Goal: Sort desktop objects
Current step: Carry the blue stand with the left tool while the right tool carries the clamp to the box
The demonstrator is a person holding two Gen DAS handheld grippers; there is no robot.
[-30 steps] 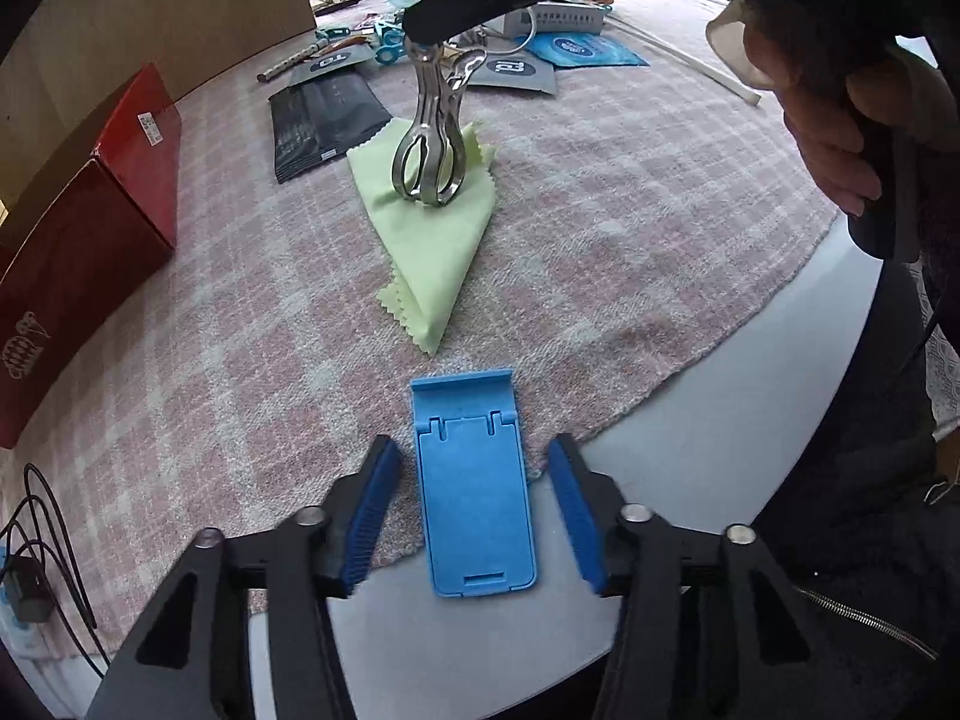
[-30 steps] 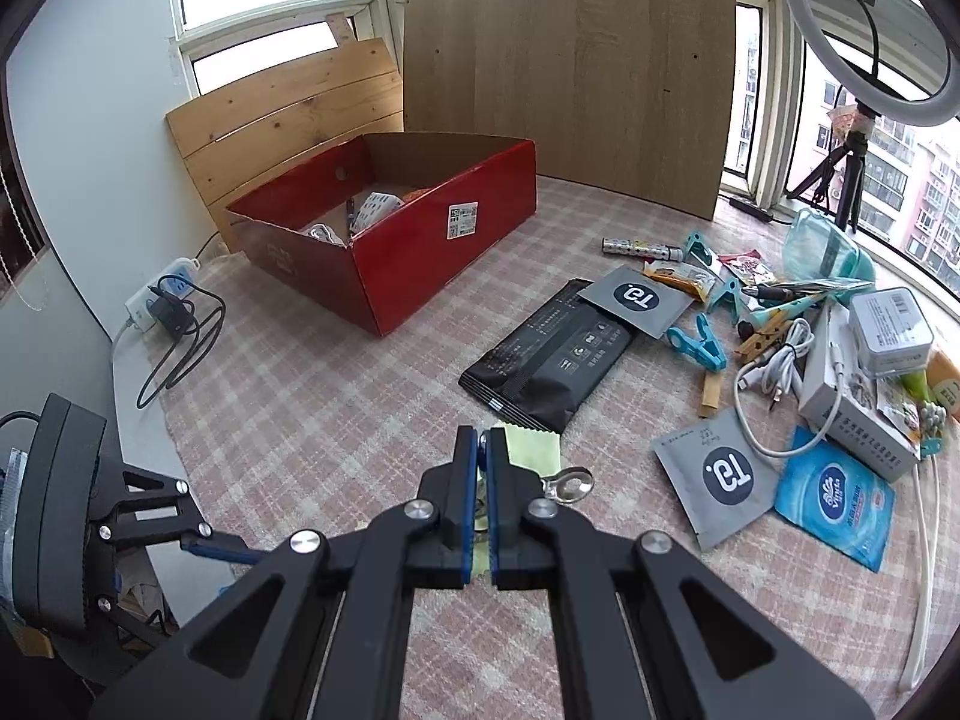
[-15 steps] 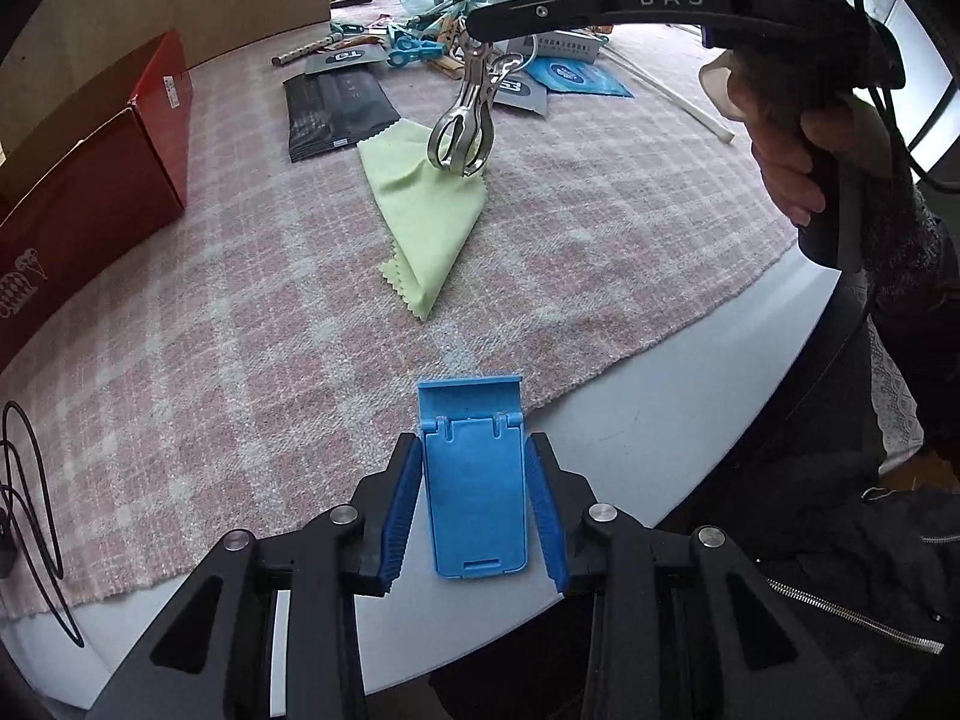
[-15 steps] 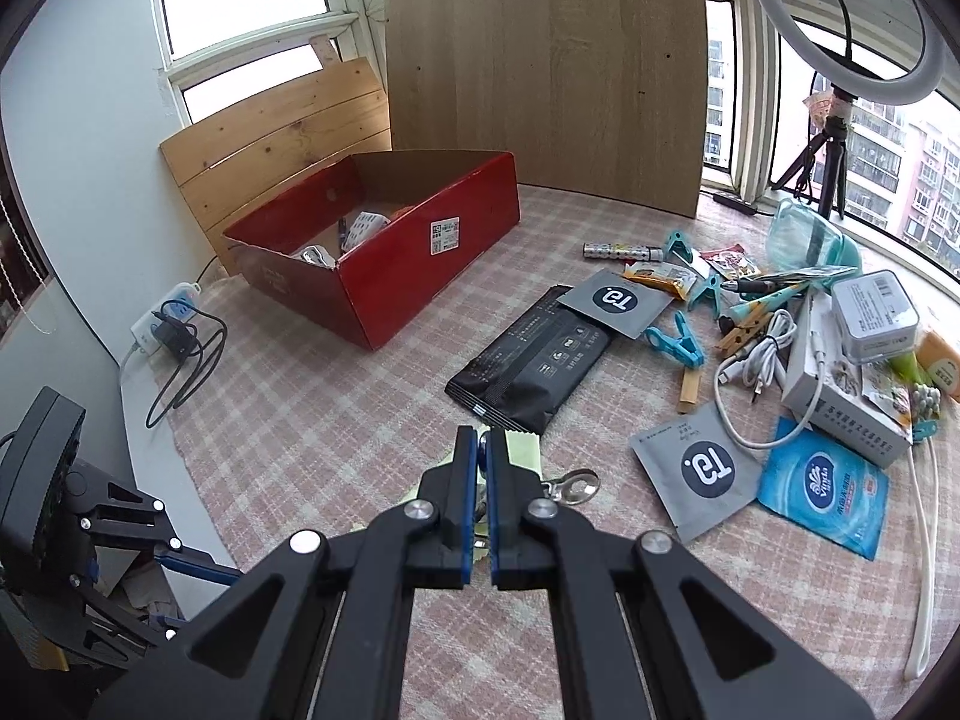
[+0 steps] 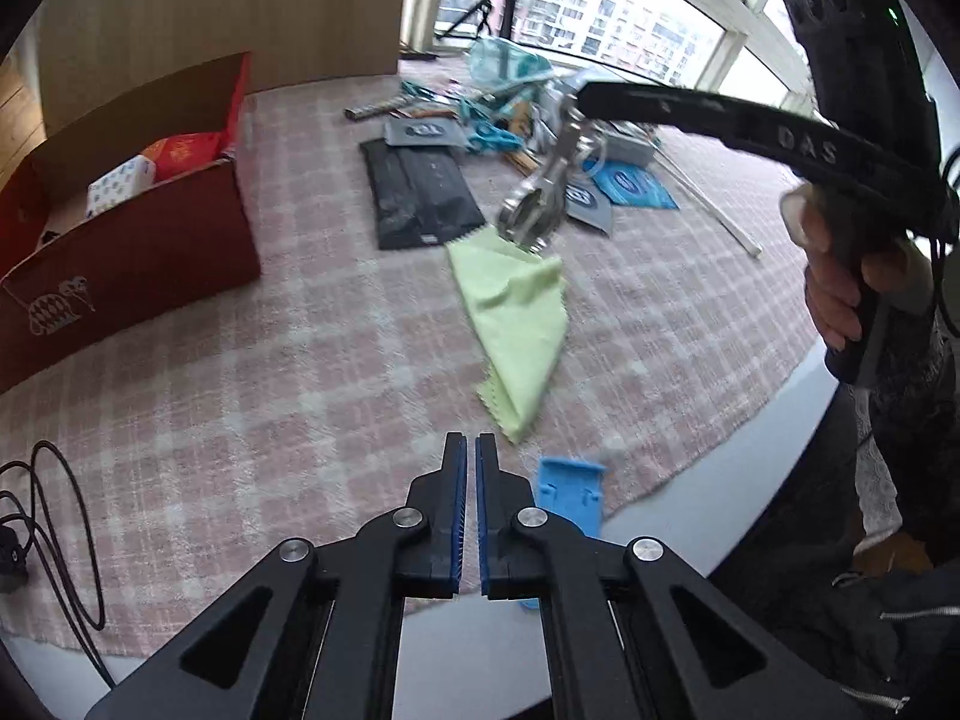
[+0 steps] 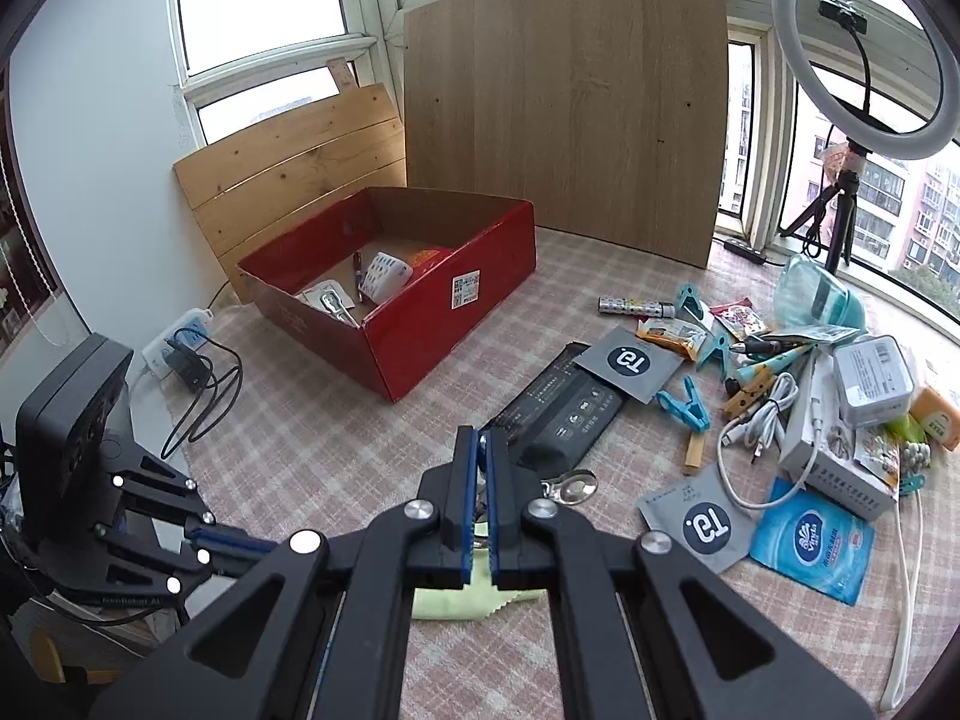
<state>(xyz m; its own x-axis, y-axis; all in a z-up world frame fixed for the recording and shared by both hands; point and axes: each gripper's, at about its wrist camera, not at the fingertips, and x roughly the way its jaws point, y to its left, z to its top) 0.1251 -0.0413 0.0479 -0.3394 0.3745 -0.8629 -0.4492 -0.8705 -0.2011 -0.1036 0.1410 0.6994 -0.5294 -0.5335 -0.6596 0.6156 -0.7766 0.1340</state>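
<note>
My left gripper (image 5: 470, 450) is shut and empty, raised above the table's front edge. A blue phone stand (image 5: 570, 495) lies just right of it, half hidden behind the right finger. My right gripper (image 6: 482, 444) is shut on a metal clip tool (image 5: 537, 204) and holds it in the air above a light green cloth (image 5: 516, 324). The tool's round end (image 6: 573, 487) shows beside the right finger. A red cardboard box (image 6: 414, 300) (image 5: 120, 240) with a few items inside stands at the back left.
A black packet (image 6: 564, 420), grey sachets (image 6: 627, 363), blue clips (image 6: 687, 402), a white cable (image 6: 765, 420), white boxes (image 6: 870, 381) and a blue wipes pack (image 6: 813, 543) lie at right. A power strip with black cables (image 6: 192, 363) lies at left. A ring light (image 6: 864, 54) stands behind.
My left gripper closed without the blue phone stand, rose and shifted left, leaving the stand on the table. My right gripper lifted the metal tool higher and moved towards the box.
</note>
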